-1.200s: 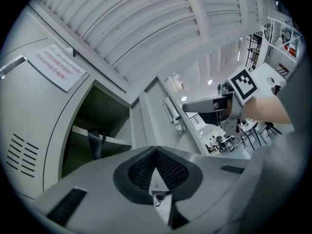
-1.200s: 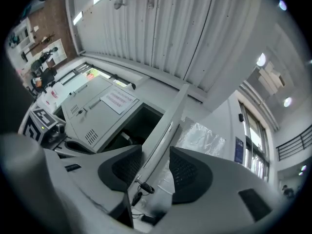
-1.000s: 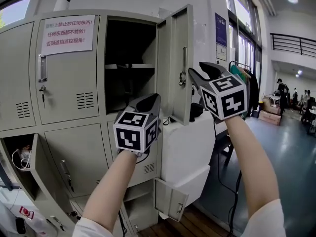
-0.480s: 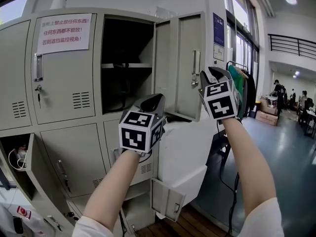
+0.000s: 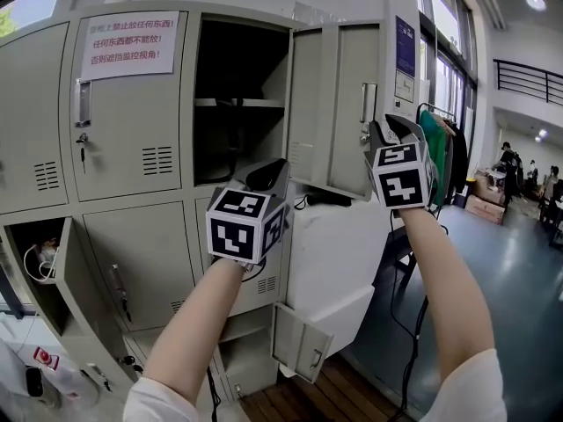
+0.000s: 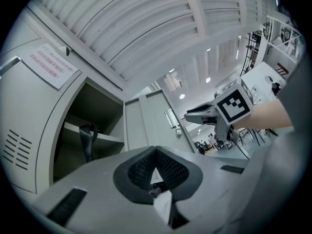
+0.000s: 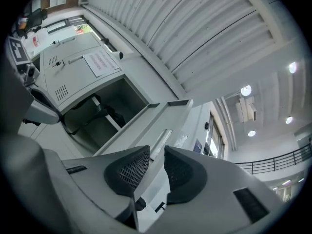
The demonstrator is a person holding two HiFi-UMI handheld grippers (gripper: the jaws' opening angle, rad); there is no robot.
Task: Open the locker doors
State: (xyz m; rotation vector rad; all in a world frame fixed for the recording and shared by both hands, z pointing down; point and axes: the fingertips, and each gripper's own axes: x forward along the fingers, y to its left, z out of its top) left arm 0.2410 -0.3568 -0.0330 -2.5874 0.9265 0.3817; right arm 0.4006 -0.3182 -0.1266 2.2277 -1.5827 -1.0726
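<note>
the tall grey metal locker door (image 5: 339, 104) stands swung wide open. its free edge runs up between the jaws of the right gripper (image 5: 384, 128), just under the door's slim silver handle (image 5: 368, 104). those jaws have just been closing and sit part-way apart, their dark ribbed pads (image 7: 129, 169) on either side of the edge, gripping it. left of these jaws gapes the dark open compartment (image 5: 237, 104) with its shelf (image 5: 230, 103). the left gripper (image 5: 266, 174) hangs lower, in front of the lockers, its jaws pressed together at the tips on nothing. above and left of them, a white notice with red print (image 5: 130, 44) is stuck on a shut door.
</note>
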